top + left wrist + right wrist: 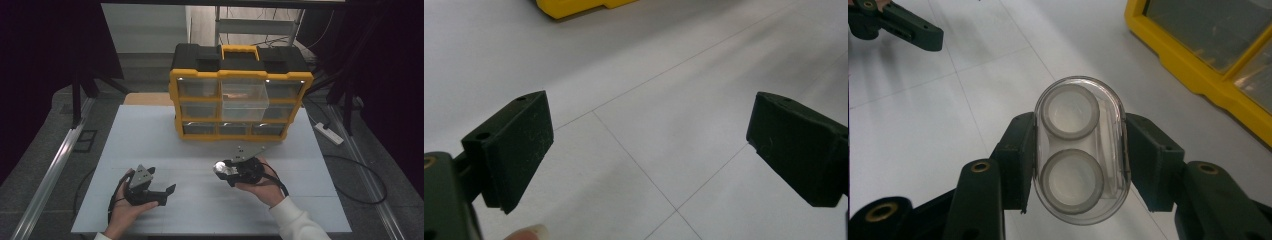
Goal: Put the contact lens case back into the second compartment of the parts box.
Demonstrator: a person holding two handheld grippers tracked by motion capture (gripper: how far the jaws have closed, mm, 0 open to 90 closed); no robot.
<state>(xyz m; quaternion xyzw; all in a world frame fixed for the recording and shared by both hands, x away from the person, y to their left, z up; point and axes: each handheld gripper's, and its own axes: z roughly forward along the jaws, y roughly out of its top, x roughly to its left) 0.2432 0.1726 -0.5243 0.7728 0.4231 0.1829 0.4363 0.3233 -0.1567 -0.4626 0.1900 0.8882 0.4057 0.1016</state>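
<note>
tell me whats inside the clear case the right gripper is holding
Inside the clear case, clamped by the right gripper, sit two round grey-rimmed wells, both seemingly empty. Its back is hidden.

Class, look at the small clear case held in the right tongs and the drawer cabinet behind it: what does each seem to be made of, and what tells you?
The case looks like clear glossy plastic: the table shows through its walls, and two pale rings sit inside. The cabinet looks like moulded plastic, with a yellow frame, black top and see-through drawers; probably rigid, though the look alone cannot confirm it.
</note>
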